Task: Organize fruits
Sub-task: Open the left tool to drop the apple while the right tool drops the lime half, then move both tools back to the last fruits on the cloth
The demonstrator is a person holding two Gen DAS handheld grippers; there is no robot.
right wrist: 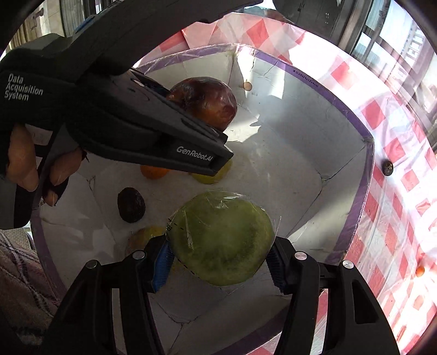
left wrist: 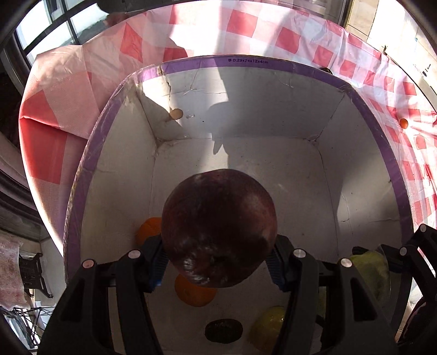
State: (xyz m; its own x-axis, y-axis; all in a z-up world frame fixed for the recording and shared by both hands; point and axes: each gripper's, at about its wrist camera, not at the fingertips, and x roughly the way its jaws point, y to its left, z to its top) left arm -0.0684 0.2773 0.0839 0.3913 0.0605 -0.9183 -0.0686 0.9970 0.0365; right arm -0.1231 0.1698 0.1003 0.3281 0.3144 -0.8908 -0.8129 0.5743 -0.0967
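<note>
My left gripper (left wrist: 218,259) is shut on a large dark red pomegranate (left wrist: 218,229) and holds it inside a white cardboard box with a purple rim (left wrist: 387,153). The pomegranate also shows in the right wrist view (right wrist: 210,101). My right gripper (right wrist: 220,260) is shut on a green fruit wrapped in clear film (right wrist: 221,237), held over the same box (right wrist: 366,153). On the box floor lie an orange (left wrist: 194,293), a second orange (left wrist: 148,229), a dark avocado (right wrist: 131,204) and a yellow-green fruit (left wrist: 269,330).
The box stands on a red-and-white checked cloth (left wrist: 245,24). A small orange fruit (left wrist: 403,123) and a small dark round fruit (right wrist: 387,167) lie on the cloth outside the box. Windows are behind the table.
</note>
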